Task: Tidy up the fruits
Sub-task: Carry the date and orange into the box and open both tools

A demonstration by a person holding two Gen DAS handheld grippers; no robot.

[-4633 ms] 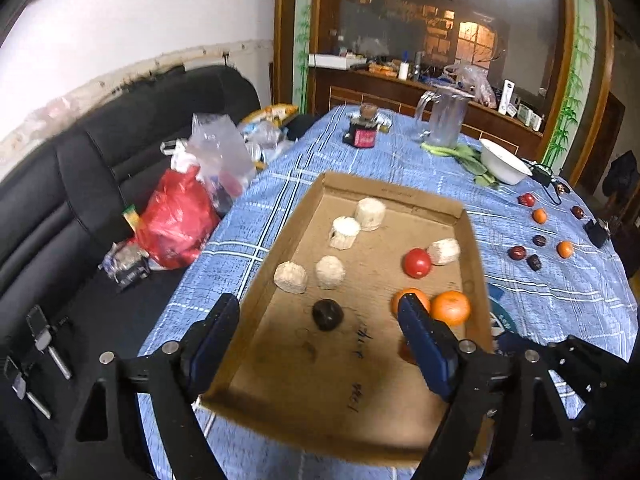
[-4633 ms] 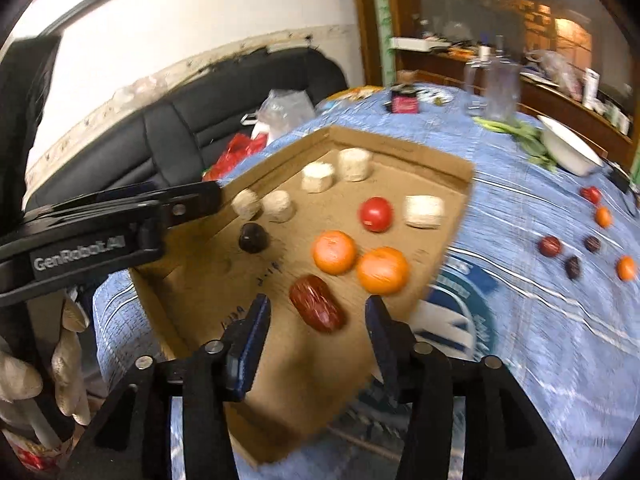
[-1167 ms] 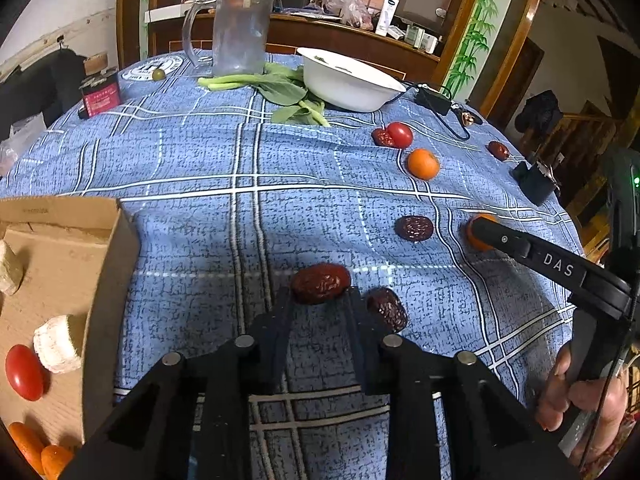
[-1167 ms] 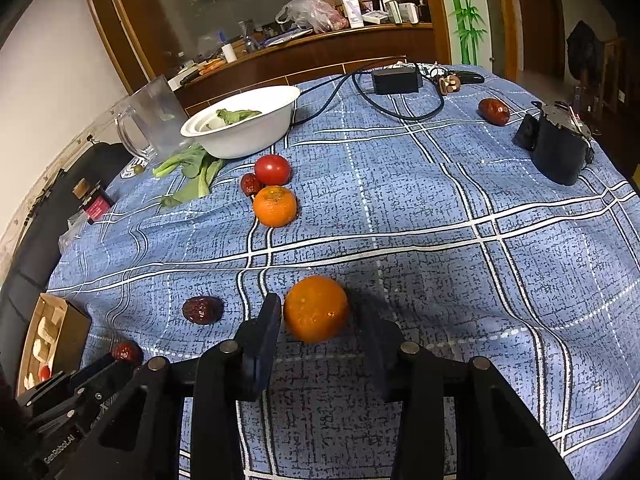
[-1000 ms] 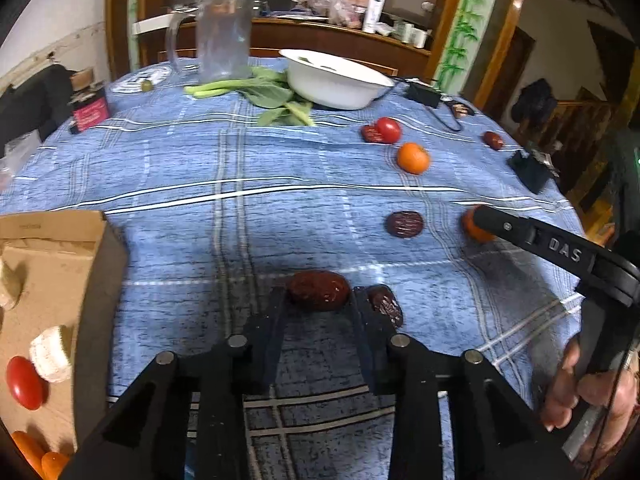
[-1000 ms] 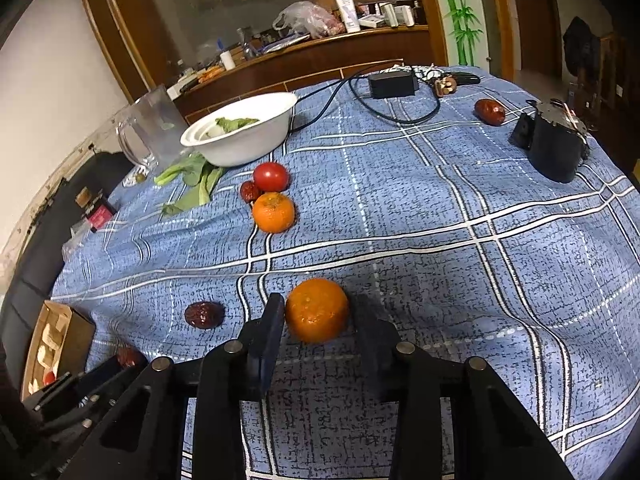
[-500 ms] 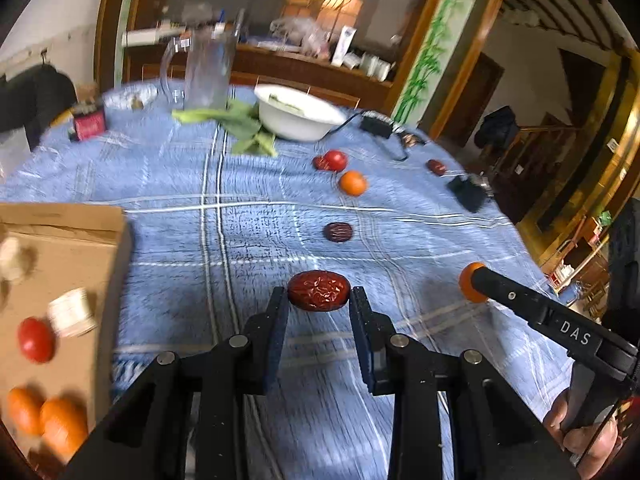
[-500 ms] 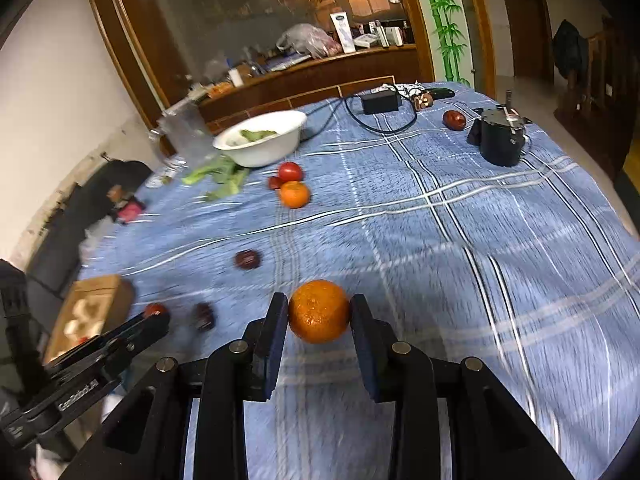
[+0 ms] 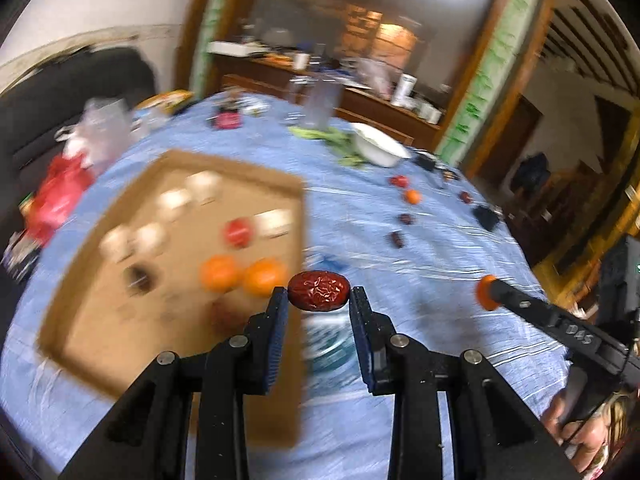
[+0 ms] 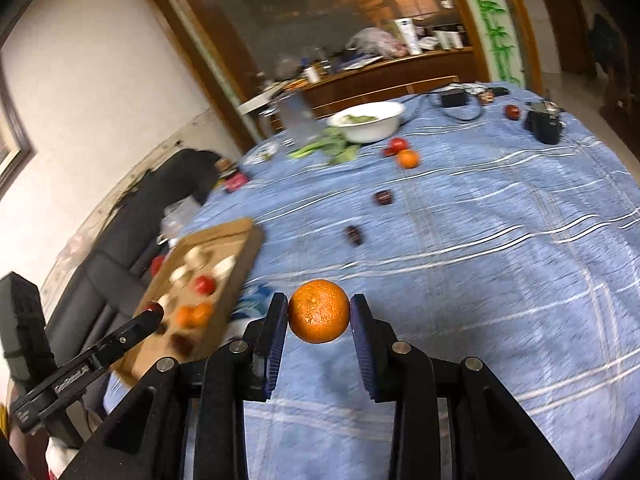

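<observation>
"DAS" on the right hand-held gripper (image 9: pixel 486 298); blurred "GenRobot.AI" on the left hand-held gripper (image 10: pixel 152 310).

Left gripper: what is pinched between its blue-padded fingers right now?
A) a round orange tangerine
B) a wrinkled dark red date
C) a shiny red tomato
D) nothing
B: in the left wrist view the left gripper is shut on a wrinkled dark red date, held clear above the blue checked tablecloth.
</observation>
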